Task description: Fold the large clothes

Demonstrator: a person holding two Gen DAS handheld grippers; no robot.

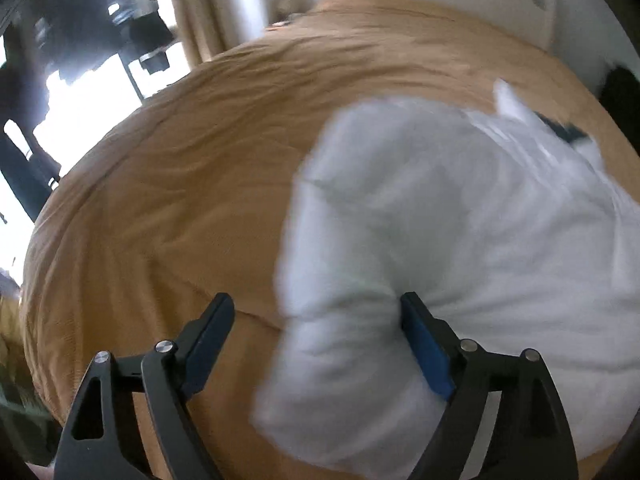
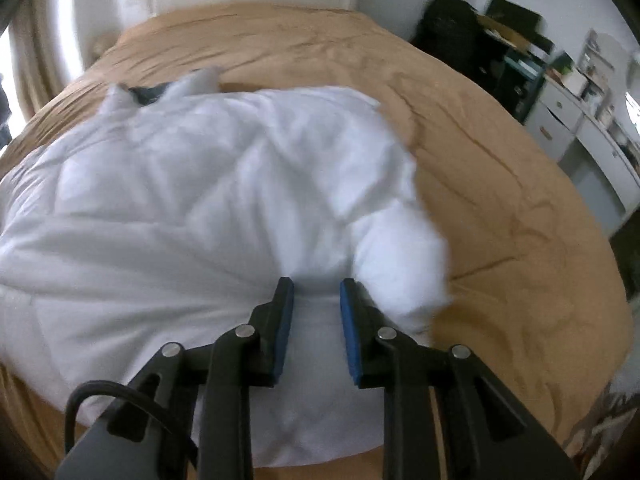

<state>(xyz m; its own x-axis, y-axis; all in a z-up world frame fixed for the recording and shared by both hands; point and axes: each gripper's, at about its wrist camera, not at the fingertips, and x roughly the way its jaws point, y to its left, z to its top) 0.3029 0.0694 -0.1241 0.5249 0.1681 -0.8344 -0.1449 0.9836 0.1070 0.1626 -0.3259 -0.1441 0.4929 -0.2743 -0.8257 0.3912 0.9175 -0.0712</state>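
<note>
- white garment (image 2: 208, 184): soft matt cloth, puffy and creased, blurred in both views
- tan bedcover (image 1: 180, 184): matt cloth, finely wrinkled
- left gripper (image 1: 318, 312): matt black plastic-looking fingers, dull blue pads (image 1: 428, 354), shiny metal pins
- right gripper (image 2: 316, 292): same matt black finish, blue pads rough-textured
- white drawer unit (image 2: 576, 128): smooth, faintly glossy

A wide bed under a rumpled tan quilted cover (image 2: 500, 168) — a puffy white padded garment (image 2: 200, 184) lies spread directly across it.

A tan bedspread (image 2: 500, 160) covers the bed, bright window (image 1: 80, 92) left, white drawers (image 2: 568, 120) right.
</note>
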